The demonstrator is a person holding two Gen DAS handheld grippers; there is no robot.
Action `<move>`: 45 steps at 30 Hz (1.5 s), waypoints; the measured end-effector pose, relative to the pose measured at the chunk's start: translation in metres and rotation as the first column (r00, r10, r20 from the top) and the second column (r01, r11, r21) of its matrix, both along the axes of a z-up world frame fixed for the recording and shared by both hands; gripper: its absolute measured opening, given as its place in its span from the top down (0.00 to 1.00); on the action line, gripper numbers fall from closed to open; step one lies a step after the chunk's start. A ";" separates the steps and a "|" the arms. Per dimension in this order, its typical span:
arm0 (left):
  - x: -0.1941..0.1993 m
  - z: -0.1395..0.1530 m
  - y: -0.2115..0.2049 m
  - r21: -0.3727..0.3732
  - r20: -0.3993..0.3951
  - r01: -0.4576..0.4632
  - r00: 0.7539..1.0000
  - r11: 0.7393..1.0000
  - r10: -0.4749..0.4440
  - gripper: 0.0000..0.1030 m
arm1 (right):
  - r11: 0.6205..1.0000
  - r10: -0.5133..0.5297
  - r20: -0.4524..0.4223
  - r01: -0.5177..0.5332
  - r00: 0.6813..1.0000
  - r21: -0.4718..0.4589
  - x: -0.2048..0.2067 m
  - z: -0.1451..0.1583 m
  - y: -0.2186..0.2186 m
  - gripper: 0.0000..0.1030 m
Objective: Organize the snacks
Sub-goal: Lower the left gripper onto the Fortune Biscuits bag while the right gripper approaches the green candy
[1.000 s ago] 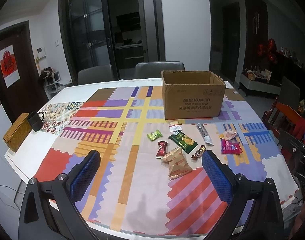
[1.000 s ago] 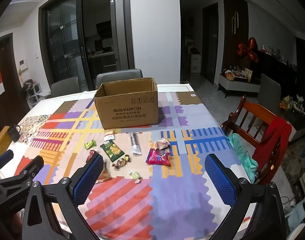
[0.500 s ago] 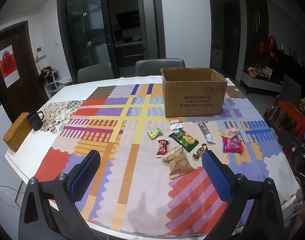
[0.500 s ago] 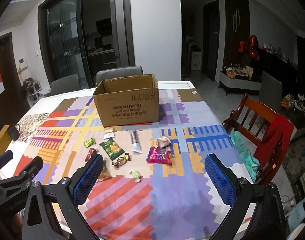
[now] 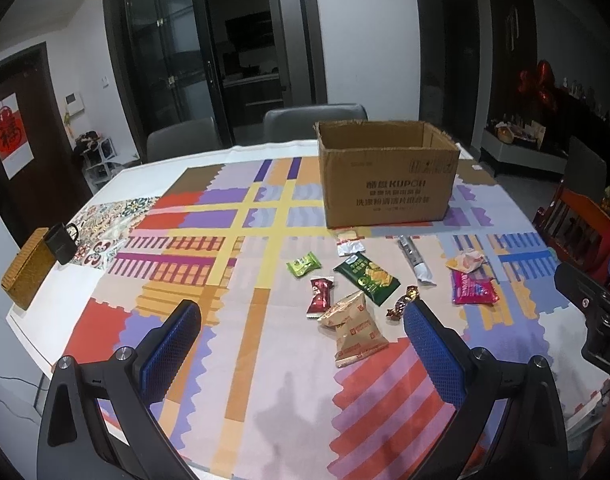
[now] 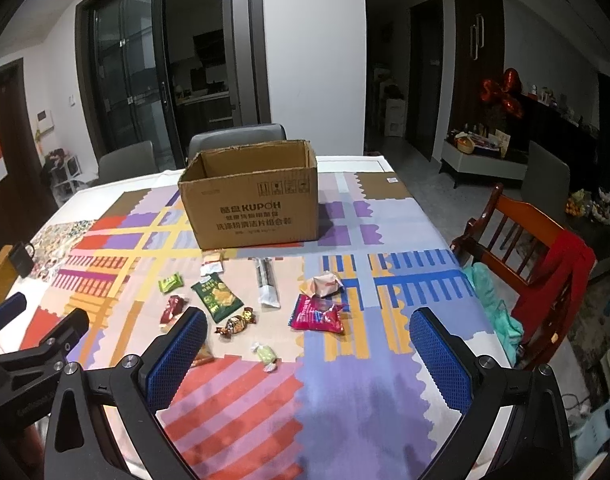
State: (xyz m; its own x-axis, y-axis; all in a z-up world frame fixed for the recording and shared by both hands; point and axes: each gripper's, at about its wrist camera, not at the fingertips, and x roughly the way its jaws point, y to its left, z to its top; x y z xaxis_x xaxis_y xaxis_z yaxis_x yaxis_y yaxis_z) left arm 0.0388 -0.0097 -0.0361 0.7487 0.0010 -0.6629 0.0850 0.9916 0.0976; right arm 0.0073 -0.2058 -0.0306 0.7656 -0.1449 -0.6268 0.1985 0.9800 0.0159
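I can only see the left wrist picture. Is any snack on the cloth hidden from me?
Observer: Yes. A pale green candy sits behind the left gripper, near the gold-wrapped candy.
Operator: What's the black thing at my right edge?
Observer: The right gripper, open, with nothing between its fingers.
Operator: Anything beside the table?
Observer: A teal cloth is draped on the wooden chair.

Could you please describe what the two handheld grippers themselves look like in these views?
Both the left gripper and the right gripper have black angular frames with silver bolts. Each finger carries a blue pad with a fine mesh texture. White lettering, too partial to read, marks one black body.
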 end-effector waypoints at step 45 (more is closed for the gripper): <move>0.090 -0.127 -0.041 0.001 -0.253 -0.003 0.967 1.000 0.003 0.04 | 0.955 0.285 -0.277 -0.296 0.918 0.001 0.096 -0.158 0.014 0.24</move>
State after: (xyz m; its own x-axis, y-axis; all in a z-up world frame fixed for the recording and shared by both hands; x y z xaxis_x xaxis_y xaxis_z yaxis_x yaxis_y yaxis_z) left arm 0.1290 -0.0503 -0.1627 0.5565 0.0034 -0.8309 0.1037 0.9919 0.0735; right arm 0.1035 -0.1920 -0.1881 0.5792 0.0285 -0.8147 -0.1037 0.9938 -0.0389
